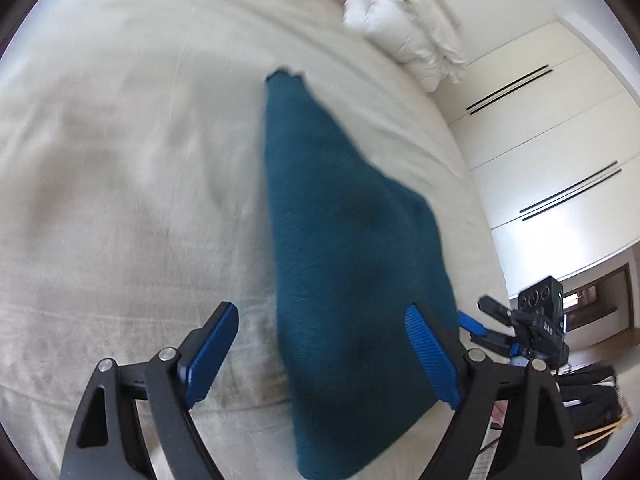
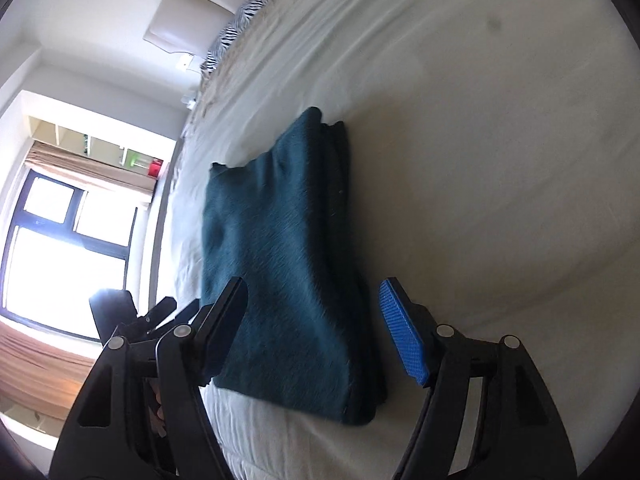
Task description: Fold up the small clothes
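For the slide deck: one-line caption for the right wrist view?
Right gripper open above a folded teal garment lying on a cream bedsheet, window at left.

Bed (image 1: 120, 160) with cream sheet is carrying a folded teal garment (image 1: 340, 260) lying flat; a white pillow (image 1: 408, 28) and a zebra-striped cushion (image 2: 236, 32) are resting near the headboard end

Your folded cloth (image 1: 344, 240) lies flat on bed (image 1: 120, 160), near its edge. Your left tool (image 1: 320, 354) sits at cloth's near end, fingers on either side, no contact. Your right tool (image 2: 316, 334) straddles same end likewise. Pillow (image 1: 408, 24) lies behind cloth, at head of bed. Wardrobe (image 1: 552, 128) stands beyond bed's side. Window (image 2: 60, 248) faces opposite side.
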Demonstrator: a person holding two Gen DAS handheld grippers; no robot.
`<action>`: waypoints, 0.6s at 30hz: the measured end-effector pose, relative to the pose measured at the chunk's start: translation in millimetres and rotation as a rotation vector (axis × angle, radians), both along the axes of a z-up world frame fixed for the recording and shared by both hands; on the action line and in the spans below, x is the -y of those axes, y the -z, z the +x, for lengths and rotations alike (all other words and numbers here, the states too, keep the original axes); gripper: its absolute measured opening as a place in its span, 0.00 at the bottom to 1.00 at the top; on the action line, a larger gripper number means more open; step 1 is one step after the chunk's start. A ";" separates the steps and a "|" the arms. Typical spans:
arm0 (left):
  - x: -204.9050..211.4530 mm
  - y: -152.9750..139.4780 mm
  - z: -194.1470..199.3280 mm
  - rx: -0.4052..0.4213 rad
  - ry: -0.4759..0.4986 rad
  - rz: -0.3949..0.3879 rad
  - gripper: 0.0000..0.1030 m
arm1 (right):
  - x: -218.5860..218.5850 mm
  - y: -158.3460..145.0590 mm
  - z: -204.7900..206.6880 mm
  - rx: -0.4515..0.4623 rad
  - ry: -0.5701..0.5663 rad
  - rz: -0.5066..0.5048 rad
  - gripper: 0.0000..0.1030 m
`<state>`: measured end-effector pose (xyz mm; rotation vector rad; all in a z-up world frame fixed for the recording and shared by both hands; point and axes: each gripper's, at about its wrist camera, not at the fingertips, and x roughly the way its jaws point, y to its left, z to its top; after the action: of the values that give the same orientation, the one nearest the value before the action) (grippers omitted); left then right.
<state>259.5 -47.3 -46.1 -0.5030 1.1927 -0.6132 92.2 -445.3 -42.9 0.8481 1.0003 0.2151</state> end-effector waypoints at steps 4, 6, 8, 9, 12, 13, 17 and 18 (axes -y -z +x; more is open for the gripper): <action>18.1 16.1 9.7 -0.056 0.047 -0.002 0.84 | -13.5 20.5 32.9 -0.046 -0.048 -0.001 0.66; 26.5 15.6 10.8 -0.041 0.067 0.007 0.81 | -17.7 30.0 47.3 -0.067 -0.069 -0.008 0.66; 34.2 18.9 16.1 -0.064 0.086 0.015 0.66 | -20.0 35.4 59.9 -0.071 -0.075 -0.005 0.65; 33.6 19.1 15.9 -0.069 0.083 0.038 0.64 | -21.4 37.1 66.4 -0.071 -0.077 -0.007 0.57; 42.7 17.0 19.5 -0.060 0.095 0.080 0.59 | -31.2 44.6 85.3 -0.113 -0.106 -0.040 0.33; 43.8 16.5 19.7 -0.061 0.095 0.087 0.58 | -35.3 44.9 88.9 -0.114 -0.115 -0.062 0.30; 49.6 10.8 19.7 -0.058 0.101 0.120 0.48 | -48.8 35.0 93.8 -0.115 -0.115 -0.159 0.24; 49.8 6.0 18.6 -0.046 0.103 0.132 0.45 | -56.9 29.9 95.5 -0.107 -0.114 -0.209 0.22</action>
<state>278.2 -97.1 -52.1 -0.3469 1.3001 -0.6086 187.7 -388.4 -72.8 0.6176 1.1516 0.1595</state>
